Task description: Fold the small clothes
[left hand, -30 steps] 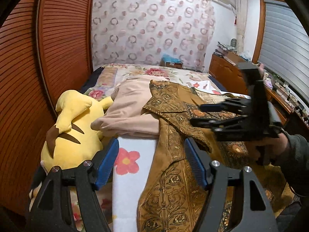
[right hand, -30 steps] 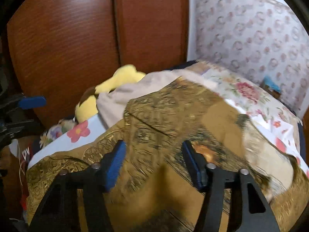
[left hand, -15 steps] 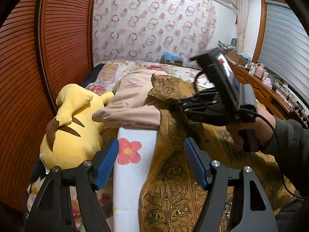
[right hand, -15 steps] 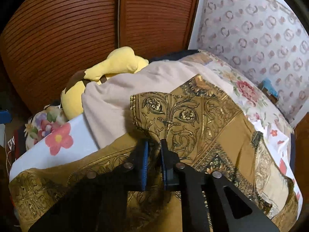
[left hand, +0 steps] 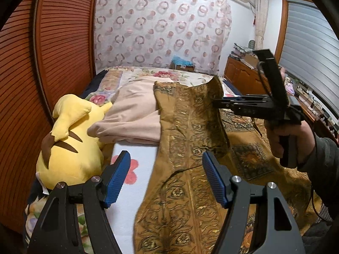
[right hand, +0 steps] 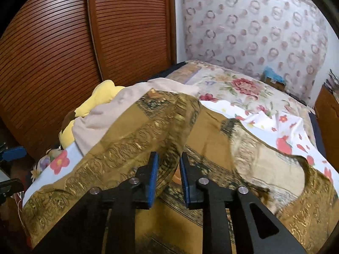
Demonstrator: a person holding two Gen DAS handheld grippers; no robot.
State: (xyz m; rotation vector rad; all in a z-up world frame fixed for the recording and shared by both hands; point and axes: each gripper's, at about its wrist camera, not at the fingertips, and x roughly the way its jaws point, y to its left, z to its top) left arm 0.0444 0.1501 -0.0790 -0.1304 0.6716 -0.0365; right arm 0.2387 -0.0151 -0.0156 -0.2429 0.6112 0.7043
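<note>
Two claws are over the bed, and only the right claw (right hand: pixel 168 156) has been busy: half a second ago it was pinched tight on a fold of the brown patterned cloth (left hand: pixel 186 127), and its jaws have just been opening again. The fold is between them and its corner stands raised at the claw's tip, but a gap shows beside the fabric, so I judge the grip let go, not clenched. Compared with a second ago, that corner has been drawn back across the cloth toward the person's hand (left hand: pixel 284 139), which suggests one fold is being laid and more are left to do. The left claw (left hand: pixel 165 160) hangs released and empty just above the cloth's near strip, where it meets the flowered sheet (left hand: pixel 135 154). The cloth's far edge lies over a beige garment (left hand: pixel 131 114). A yellow plush toy (left hand: pixel 72 139) sits touching that garment, crowding the left side of the bed where the cloth would be smoothed.
</note>
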